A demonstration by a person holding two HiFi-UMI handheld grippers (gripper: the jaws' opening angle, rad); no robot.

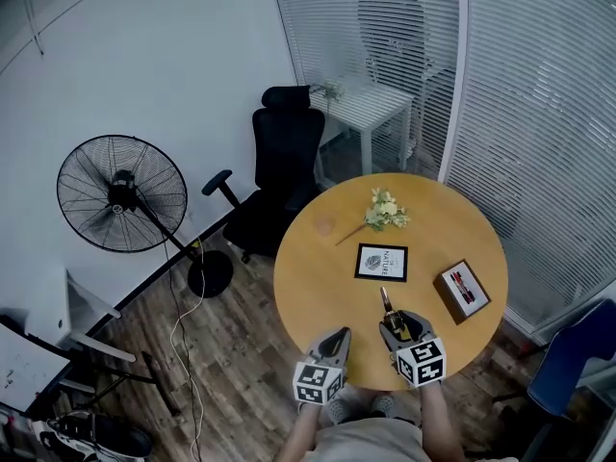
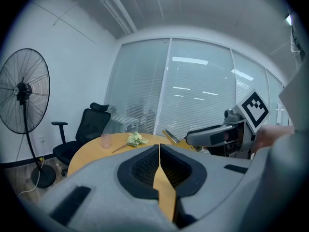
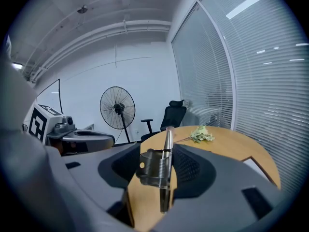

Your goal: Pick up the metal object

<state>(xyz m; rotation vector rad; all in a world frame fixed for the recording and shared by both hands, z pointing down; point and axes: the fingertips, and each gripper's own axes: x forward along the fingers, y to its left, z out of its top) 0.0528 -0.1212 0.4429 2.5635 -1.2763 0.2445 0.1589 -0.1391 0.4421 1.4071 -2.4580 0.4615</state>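
Gripping metal object [image 3: 154, 168] in right gripper [image 3: 165, 151] fingers, left gripper [image 2: 159, 151] fingers pressed together, framed card [image 1: 381, 262] reading NATURE

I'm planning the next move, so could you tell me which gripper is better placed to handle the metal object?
The right gripper: its jaws clamp the metal object. The left gripper sits beside it, shut and empty.

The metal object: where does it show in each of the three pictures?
Head view: metal object low centre, jutting from the right gripper.
Left gripper view: metal object right of centre, poking from that gripper.
Right gripper view: metal object dead centre, clamped between the jaws.
Shared landmark: the flower sprig.
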